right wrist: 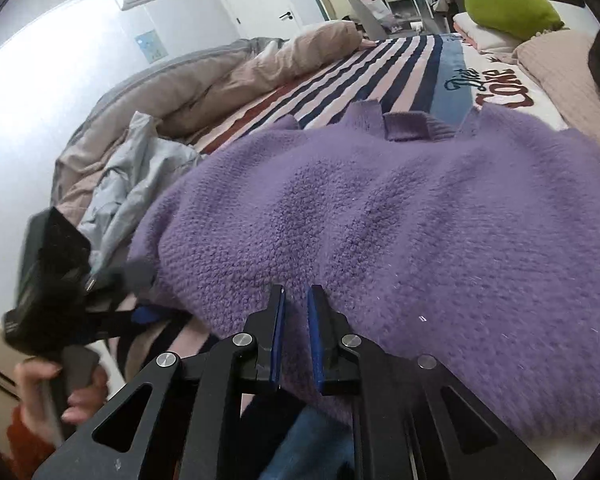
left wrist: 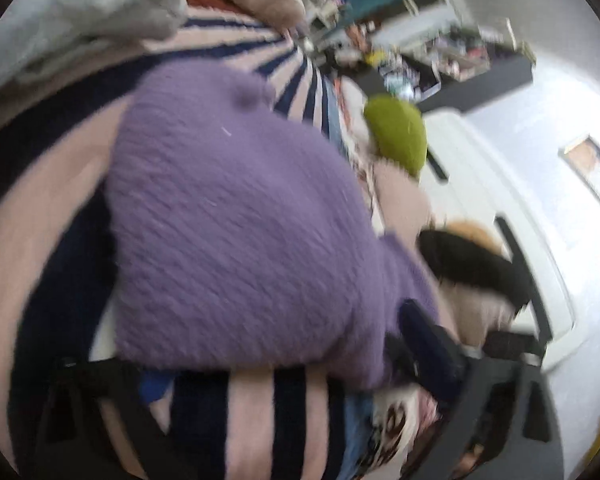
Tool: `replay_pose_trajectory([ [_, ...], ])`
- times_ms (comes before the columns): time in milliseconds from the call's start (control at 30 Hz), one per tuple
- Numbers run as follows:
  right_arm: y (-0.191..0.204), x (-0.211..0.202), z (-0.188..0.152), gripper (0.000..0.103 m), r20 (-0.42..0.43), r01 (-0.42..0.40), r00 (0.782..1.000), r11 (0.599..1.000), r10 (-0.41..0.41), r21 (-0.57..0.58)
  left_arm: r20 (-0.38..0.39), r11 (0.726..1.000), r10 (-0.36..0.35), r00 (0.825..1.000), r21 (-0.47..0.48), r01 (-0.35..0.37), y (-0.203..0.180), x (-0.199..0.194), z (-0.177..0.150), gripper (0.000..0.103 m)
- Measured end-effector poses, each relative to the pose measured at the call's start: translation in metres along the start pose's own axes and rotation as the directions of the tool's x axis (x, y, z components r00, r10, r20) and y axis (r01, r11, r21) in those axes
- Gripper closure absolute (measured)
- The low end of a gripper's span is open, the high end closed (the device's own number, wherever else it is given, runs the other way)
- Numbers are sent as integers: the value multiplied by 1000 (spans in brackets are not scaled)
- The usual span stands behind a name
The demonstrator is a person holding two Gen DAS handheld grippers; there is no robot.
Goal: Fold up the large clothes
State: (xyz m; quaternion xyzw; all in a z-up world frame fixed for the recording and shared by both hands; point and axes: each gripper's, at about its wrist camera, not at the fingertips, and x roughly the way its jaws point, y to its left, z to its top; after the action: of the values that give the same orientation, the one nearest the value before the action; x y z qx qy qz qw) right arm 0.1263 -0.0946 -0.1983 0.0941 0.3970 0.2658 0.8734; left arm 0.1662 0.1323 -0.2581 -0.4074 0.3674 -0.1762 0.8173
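Observation:
A fuzzy purple knit sweater lies spread on the striped bedspread; it also fills the middle of the blurred left wrist view. My right gripper sits at the sweater's near hem with its blue-padded fingers a narrow gap apart, holding nothing. My left gripper is wide open, its fingers far apart at the sweater's near edge. The left gripper also shows in the right wrist view at the sweater's left corner, held by a hand.
A crumpled grey garment and a beige duvet lie left of the sweater. A green cushion and beige pillows sit at the bed's far right. Shelves and a white door stand beyond the bed.

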Motion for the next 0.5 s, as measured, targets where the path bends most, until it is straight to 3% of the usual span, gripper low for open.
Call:
replay_pose_trajectory([
  [33, -1, -5, 0, 98, 4, 5, 1000, 1000, -5, 2, 7, 1000, 8, 1000, 5, -8, -1, 1, 5, 46],
  [67, -3, -6, -3, 98, -2, 14, 1000, 1000, -14, -3, 12, 1000, -1, 1000, 18, 1, -4, 3, 10, 56],
  [167, -15, -2, -10, 98, -21, -12, 1000, 1000, 13, 17, 52, 993, -47, 998, 113, 41, -34, -2, 20, 71],
  [267, -33, -4, -15, 98, -2, -87, 996, 990, 88, 113, 40, 957, -75, 996, 285, 60, -88, 7, 25, 71],
  [367, -44, -22, -11, 99, 21, -124, 992, 982, 122, 143, -19, 916, -126, 992, 381, 124, -128, 28, 24, 72],
  [433, -54, -47, -10, 97, 70, -100, 993, 984, 91, 147, -109, 884, -164, 980, 424, 195, -150, 54, 19, 72],
  [500, -71, -79, -9, 92, 134, -35, 991, 986, 13, 162, -233, 866, -212, 949, 406, 293, -160, 87, 8, 72],
])
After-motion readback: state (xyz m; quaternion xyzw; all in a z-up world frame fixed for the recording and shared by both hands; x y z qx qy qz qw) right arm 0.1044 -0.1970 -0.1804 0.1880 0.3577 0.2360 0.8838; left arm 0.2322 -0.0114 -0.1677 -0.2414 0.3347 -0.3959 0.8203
